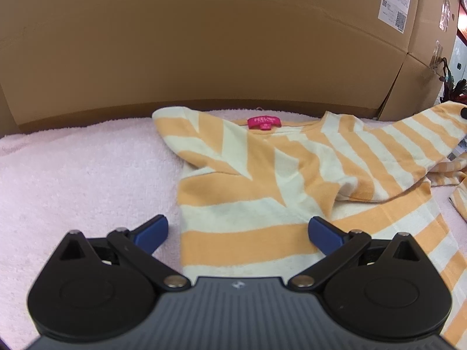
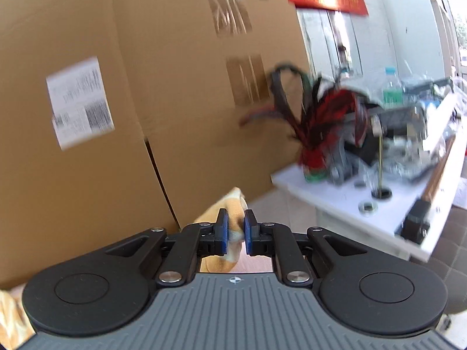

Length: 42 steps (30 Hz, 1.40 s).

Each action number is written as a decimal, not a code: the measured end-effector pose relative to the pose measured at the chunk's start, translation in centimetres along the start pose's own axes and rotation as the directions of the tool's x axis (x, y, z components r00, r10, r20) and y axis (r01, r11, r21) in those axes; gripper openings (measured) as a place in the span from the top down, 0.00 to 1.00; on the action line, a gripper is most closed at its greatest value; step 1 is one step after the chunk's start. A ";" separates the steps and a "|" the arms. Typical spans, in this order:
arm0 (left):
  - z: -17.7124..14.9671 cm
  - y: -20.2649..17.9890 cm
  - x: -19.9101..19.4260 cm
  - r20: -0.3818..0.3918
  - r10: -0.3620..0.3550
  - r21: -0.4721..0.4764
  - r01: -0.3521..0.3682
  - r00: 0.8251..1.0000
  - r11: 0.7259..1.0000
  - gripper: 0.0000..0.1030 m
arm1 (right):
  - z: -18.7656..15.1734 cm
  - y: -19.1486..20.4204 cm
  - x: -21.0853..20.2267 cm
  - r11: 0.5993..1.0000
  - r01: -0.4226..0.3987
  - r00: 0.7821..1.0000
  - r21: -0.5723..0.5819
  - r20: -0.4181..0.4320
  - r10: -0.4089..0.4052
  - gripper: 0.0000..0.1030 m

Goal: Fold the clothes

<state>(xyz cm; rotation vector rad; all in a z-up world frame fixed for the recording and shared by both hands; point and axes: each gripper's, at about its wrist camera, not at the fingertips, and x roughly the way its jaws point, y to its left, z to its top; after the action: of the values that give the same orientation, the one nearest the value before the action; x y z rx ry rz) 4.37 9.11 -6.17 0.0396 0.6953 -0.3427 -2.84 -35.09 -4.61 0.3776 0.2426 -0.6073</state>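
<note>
Towel (image 1: 73,175), pink and nubbly, covered the surface we worked on, with cardboard boxes (image 1: 204,43) walling its far edge and a cluttered white table (image 2: 335,201) off to the right. We saw the striped sweater (image 1: 248,180) lying flat, collar and pink tag (image 1: 264,123) toward the boxes, its long axis running from us to them. Our left gripper (image 1: 238,232) hovered with jaws spread wide over the hem. Our right gripper (image 2: 235,232) pinched a sleeve (image 1: 423,137), lifted toward the right edge.
</note>
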 end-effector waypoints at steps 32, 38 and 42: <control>-2.4 0.9 -2.2 0.042 0.246 -0.037 -0.245 0.968 0.969 0.01 | -5.0 21.0 1.5 0.720 -0.692 0.673 -0.056 -0.411 0.615 0.63; -2.6 1.1 -2.4 0.046 0.214 -0.046 -0.212 0.976 0.976 0.01 | -9.2 31.9 3.9 0.576 -0.797 0.568 -0.183 -0.553 0.610 0.53; -2.6 1.3 -2.5 0.052 0.188 -0.051 -0.185 0.981 0.981 0.02 | -10.6 34.2 3.7 0.545 -0.787 0.599 -0.289 -0.572 0.560 0.99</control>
<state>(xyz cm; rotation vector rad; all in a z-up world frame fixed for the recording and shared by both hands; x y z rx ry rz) 1.35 11.44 -6.71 0.0514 0.6378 -0.1470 19.32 -6.74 -6.05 0.0372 0.6224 0.3776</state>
